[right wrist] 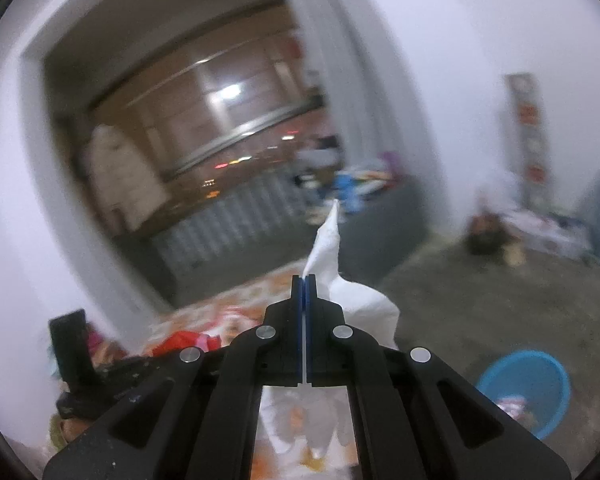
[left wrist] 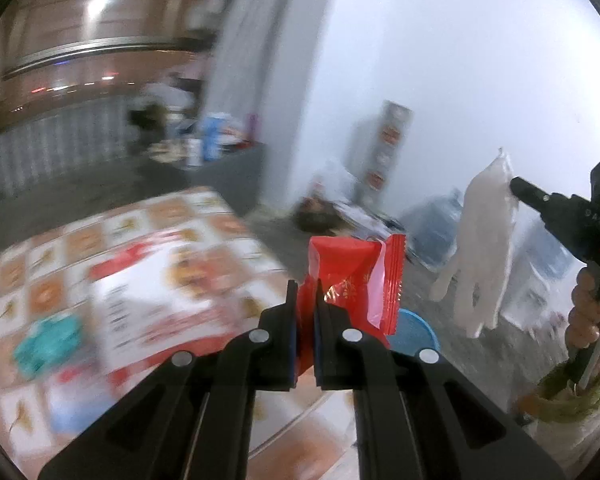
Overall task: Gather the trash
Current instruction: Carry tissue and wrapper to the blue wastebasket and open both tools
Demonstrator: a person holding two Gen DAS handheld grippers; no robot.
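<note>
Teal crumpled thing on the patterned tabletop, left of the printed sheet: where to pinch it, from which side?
Judging through heavy blur: the teal crumpled piece lies low on the floral tablecloth, beside the red and white printed sheet. Probably come from above and pinch a raised fold at its middle; flat edges offer little. Finer shape is unreadable.

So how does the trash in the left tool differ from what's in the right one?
The wrapper is red and glossy, with crimped edges and a gold print; the tissue is plain white and soft. The wrapper stands stiff above the left tool, while the tissue droops limp, hanging below the right tool. Both are pinched between shut pads, off the table, with a blue basin on the floor nearby.
</note>
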